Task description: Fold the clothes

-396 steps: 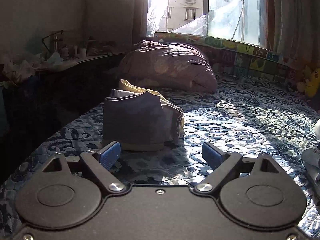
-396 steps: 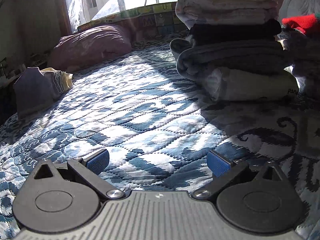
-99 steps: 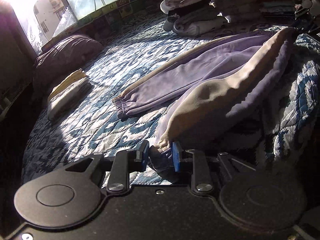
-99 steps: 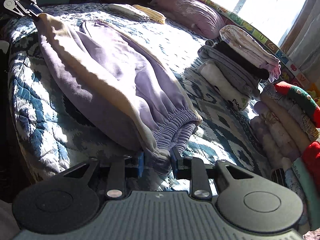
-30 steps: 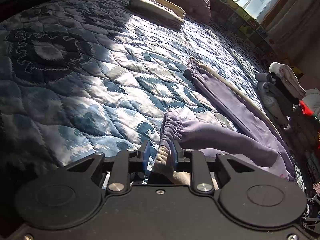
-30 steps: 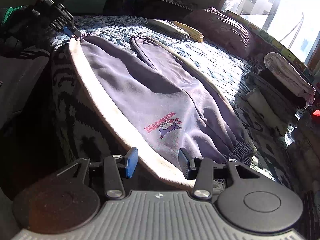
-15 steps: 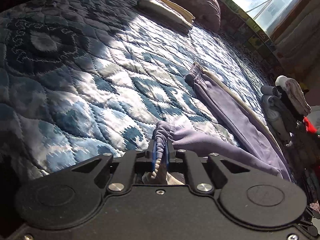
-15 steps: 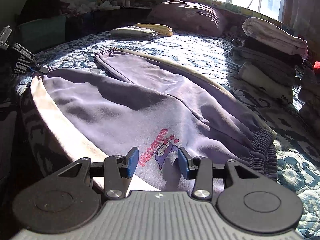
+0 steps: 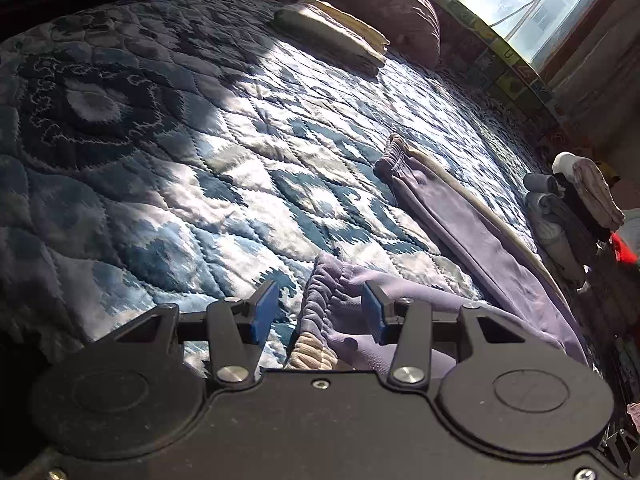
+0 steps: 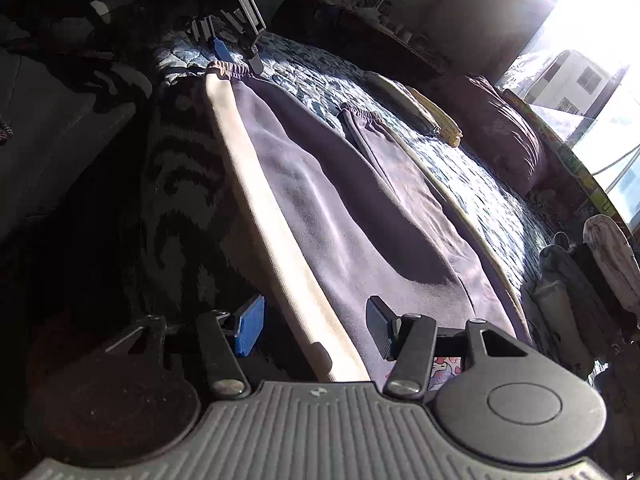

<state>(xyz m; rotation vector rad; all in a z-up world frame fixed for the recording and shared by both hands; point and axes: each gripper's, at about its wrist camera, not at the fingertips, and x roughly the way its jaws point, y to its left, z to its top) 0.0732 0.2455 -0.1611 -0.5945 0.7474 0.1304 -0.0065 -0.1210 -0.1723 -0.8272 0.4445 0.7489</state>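
Purple sweatpants (image 10: 360, 216) with a cream side stripe lie spread along the near edge of the bed (image 9: 200, 152), one leg running toward the far side. Only the right wrist view shows the whole length of the garment, its printed cartoon logo (image 10: 442, 368) near the waist, and the left tool (image 10: 236, 54) poised above the gathered cuff at the bed's near corner. The left wrist view instead gives the ribbed cuff (image 9: 324, 304) up close, lying slack between parted blue pads. Half a second ago those pads were clamped on this cuff; now the left tool (image 9: 320, 312) is released and the cuff rests on the quilt. The right tool (image 10: 316, 328) hovers over the cream stripe with its jaws spread, gripping nothing, as before. The fleece looks soft and matte, the quilt stitched in blue and white diamonds. Folded clothes (image 9: 332, 36) sit beside a mauve pillow (image 10: 496, 132) at the far edge; a taller stack (image 10: 588, 276) stands at the right edge.
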